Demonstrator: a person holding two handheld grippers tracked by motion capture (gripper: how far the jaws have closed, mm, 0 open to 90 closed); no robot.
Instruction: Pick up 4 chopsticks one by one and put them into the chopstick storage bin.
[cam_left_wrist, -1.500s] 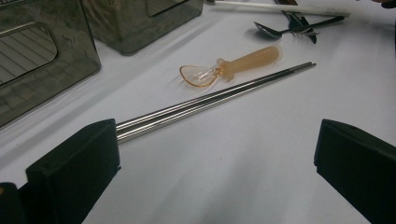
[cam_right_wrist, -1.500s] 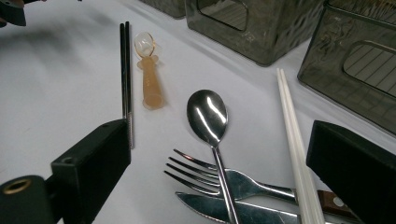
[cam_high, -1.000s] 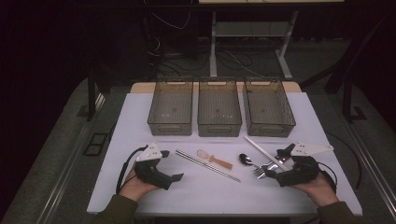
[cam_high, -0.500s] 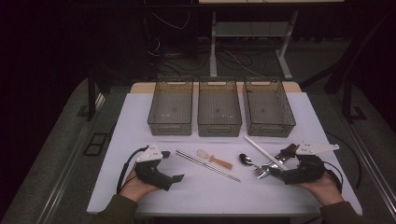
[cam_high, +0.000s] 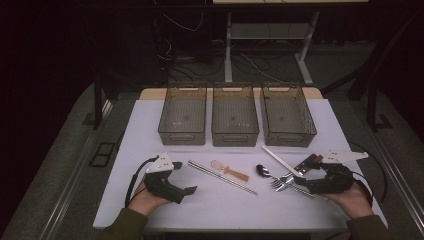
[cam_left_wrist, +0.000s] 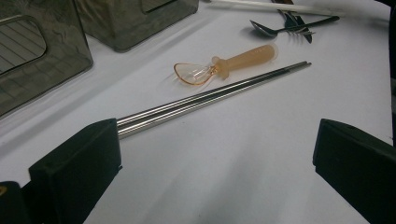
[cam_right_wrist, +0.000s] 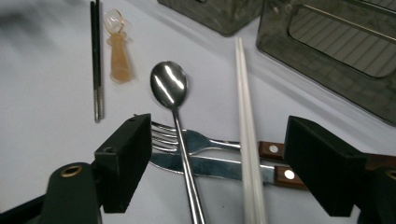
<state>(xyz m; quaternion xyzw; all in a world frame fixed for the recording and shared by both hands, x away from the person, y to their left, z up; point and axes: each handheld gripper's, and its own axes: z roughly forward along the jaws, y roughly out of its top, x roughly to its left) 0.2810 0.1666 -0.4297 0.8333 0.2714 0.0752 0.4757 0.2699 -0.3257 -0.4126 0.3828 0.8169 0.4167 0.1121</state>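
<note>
While the left gripper rests on the white table with its jaws wide apart and nothing between them, the work is on the right side. Going from left, a pair of metal chopsticks lies in front of it, and just beside them lies a small orange spoon. Behind stand three grey bins in a row.

Further right lies a pile of cutlery: a steel spoon lies over a fork and a knife with a wooden handle, and white chopsticks cross them too. The right gripper stands around this pile. Its jaws have just been closing, but they are not pressing on anything yet; the spoon handle and the white chopsticks are both between them.

To do this step well, I think the gripper should take one piece only. The spoon is on top, so the jaws should centre on its thin handle, away from the white chopsticks, and go low before closing fully.
</note>
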